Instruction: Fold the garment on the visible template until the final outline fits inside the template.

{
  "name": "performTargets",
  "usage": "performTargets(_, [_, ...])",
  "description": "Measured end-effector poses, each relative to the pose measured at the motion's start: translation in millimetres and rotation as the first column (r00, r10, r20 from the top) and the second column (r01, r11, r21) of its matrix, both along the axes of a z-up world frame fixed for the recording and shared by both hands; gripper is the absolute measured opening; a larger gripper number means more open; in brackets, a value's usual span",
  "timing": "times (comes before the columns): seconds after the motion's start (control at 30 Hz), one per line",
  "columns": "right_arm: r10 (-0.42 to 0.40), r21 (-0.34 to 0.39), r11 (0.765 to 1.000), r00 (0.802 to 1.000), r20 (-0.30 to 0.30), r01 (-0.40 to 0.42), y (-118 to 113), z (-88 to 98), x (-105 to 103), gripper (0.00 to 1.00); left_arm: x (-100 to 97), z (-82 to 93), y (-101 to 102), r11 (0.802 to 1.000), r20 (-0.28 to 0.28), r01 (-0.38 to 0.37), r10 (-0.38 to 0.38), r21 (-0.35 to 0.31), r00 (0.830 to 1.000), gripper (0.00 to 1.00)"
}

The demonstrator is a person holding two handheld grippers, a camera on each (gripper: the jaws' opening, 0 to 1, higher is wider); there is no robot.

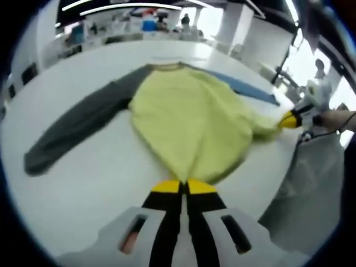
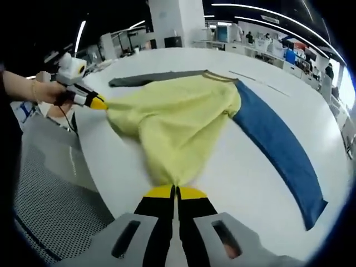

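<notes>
The wide white table (image 1: 83, 183) carries a yellow-green fabric sweatshirt (image 1: 189, 119) with one grey sleeve (image 1: 78, 125) and one blue sleeve (image 2: 278, 144), both spread outward. The left hand-held gripper (image 1: 183, 186) has its jaws pressed together, pinching the hem at one corner; the right hand-held gripper (image 2: 175, 192) pinches the other. Judged from this, a first fold is starting: next, carry the hem toward the collar.
</notes>
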State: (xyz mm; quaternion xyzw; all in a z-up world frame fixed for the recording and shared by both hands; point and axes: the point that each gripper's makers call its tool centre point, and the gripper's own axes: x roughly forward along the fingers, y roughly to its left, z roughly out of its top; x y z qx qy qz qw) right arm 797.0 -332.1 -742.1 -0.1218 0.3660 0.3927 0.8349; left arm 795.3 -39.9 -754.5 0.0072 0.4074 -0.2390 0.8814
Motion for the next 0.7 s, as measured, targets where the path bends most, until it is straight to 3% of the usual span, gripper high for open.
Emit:
performTargets(0.4, [0.008, 0.028, 1.000, 0.997, 0.078, -0.011, -10, 41.9, 12, 0.02, 1.6, 40.0, -1, 1.000, 0.021, 0.030, -0.030, 0.009, 0.999, 0.00])
performTargets(0.7, [0.002, 0.047, 0.999, 0.992, 0.124, -0.008, -18, 70.1, 28, 0.02, 18.0, 79.6, 5, 0.998, 0.044, 0.058, -0.059, 0.015, 0.997, 0.00])
